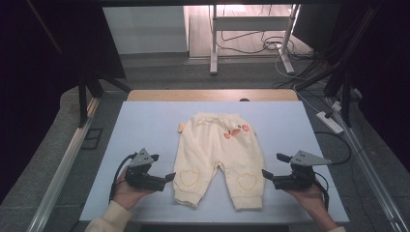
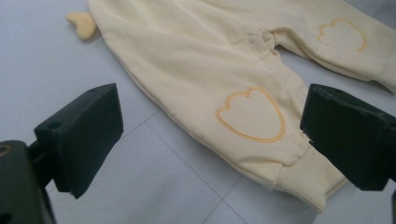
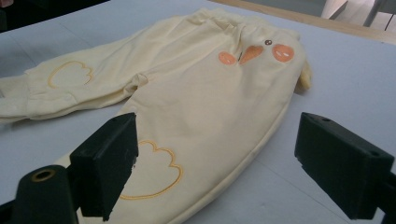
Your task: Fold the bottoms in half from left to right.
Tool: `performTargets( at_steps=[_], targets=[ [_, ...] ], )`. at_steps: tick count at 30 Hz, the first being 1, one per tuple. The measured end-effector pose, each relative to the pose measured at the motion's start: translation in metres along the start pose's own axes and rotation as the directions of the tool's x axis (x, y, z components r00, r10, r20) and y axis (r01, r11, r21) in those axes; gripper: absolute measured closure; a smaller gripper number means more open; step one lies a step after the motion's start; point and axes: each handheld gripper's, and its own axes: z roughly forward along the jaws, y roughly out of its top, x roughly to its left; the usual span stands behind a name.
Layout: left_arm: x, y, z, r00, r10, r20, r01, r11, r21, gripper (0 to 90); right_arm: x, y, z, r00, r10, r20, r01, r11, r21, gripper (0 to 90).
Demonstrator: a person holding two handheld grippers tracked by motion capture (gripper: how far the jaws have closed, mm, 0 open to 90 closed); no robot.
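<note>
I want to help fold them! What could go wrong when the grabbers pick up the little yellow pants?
The pants lie flat on the smooth mat, so the open left gripper might pinch only the top layer of a cuff. If the right gripper pulls unevenly, the legs could bunch or twist.

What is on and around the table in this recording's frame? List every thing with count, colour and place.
Pale yellow fabric baby trousers: one, cream with orange heart-shaped knee outlines and an orange face patch near the waist, lying flat mid-mat, waistband away from the person.
Light blue table mat: one, covering the tabletop.
Wooden table edge: one, tan, at the mat's far side.
White metal stand: one, on the floor beyond the table.
White power strip: one, on the floor right of the table.
Black cables: several, floor at far right.
Left gripper: one, black, open, beside the trousers' left leg cuff.
Right gripper: one, black, open, beside the right leg.
</note>
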Motion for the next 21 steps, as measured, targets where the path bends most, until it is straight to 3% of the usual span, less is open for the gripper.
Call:
performTargets(
  at_steps=[21],
  targets=[
    [0.0008, 0.0, -0.0001, 0.9999, -0.006, -0.012, 0.006, 1.0, 0.0, 6.6, 0.0012, -0.0009, 0.0013, 1.0, -0.007, 0.006, 0.007, 1.0, 0.012, 14.7]
  ],
)
